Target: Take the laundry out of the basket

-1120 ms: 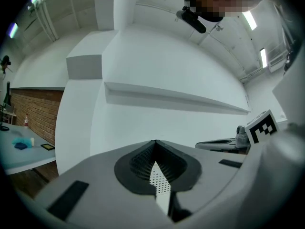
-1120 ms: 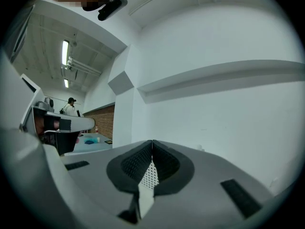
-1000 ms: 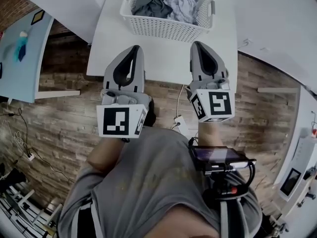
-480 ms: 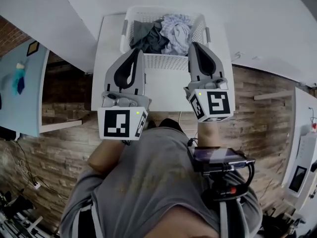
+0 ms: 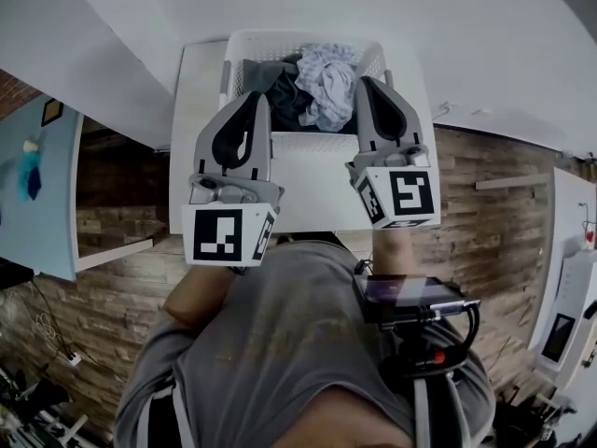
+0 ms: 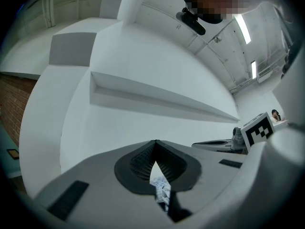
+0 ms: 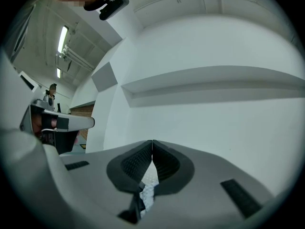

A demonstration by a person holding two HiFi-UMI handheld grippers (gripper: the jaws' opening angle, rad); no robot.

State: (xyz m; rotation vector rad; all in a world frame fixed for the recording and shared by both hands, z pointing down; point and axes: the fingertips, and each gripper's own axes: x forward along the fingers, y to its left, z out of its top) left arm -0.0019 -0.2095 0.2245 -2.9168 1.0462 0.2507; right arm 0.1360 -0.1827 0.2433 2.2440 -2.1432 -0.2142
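Observation:
A white slatted laundry basket stands on a white table against the wall. In it lie a dark grey garment and a pale blue-white crumpled garment. My left gripper hovers over the basket's front left, shut and holding nothing. My right gripper hovers over the front right, beside the pale garment, also shut and holding nothing. In the left gripper view the left gripper has its tips together, with a bit of the pale garment showing below. The right gripper also has its tips together.
The floor is wood-patterned, with a cable at the far left. A light-blue table stands at the left, and white furniture at the right. A white wall with a ledge rises behind the basket.
The basket and table have slid down the head view toward me. Both gripper tips now overlap the basket's front instead of the bare table. Both grippers have stayed shut.

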